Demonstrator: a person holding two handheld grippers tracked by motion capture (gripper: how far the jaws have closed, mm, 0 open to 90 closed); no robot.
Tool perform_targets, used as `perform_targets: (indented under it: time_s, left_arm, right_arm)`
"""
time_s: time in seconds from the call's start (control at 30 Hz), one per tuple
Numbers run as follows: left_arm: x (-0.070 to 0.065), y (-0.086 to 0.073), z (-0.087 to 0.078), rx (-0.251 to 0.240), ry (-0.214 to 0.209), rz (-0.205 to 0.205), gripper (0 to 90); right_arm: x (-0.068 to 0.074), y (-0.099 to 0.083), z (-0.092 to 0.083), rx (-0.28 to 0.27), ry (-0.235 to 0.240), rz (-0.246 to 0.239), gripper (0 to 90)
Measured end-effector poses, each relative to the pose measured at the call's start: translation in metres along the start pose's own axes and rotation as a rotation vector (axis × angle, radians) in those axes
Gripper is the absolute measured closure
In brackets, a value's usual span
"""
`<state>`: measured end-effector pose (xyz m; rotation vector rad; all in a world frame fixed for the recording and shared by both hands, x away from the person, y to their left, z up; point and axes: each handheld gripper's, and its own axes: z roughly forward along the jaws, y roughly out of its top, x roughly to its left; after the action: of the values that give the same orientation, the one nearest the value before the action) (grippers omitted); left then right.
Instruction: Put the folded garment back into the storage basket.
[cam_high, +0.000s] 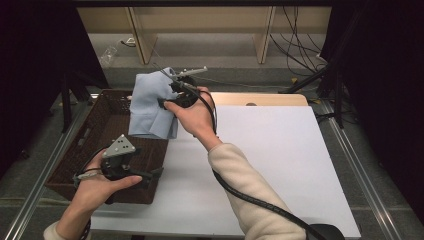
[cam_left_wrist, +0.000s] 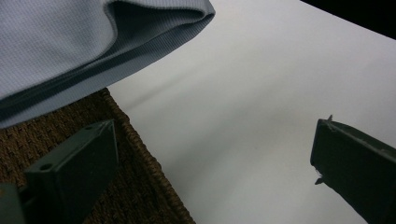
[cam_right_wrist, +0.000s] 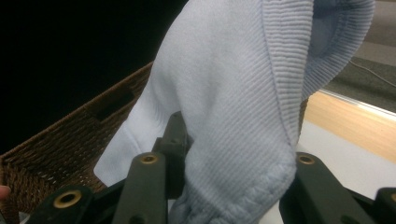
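Blue garment lifted out of the wicker basket, not yet laid on the table

The white table (cam_high: 280, 165) fills the middle and right of the high view, its top bare of clothing; the brown wicker basket (cam_high: 90, 150) sits at its nine o'clock edge, with no other clothing visible inside it. The pale blue garment (cam_high: 150, 107) hangs bunched above the basket's far right corner, at about eleven o'clock from the table's centre, touching neither. The right gripper (cam_high: 172, 87) is clamped on its ribbed fabric, a fold pinched between the jaws. The left gripper (cam_high: 150, 176) waits at the basket's near right corner, jaws spread wide with nothing between them. By my judgement the pick-up is done; carrying the garment over and setting it down on the table remain
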<state>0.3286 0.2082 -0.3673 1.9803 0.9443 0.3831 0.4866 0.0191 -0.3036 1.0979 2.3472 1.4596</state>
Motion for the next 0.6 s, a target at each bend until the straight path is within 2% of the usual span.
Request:
perform_targets:
  time_s: [0.6]
  left_arm:
    - [-0.0001, 0.0001, -0.0001, -0.002, 0.0, 0.001, 0.4]
  right_arm:
    - [0.0042, 0.0003, 0.0064, 0.011, 0.005, -0.002, 63.9]
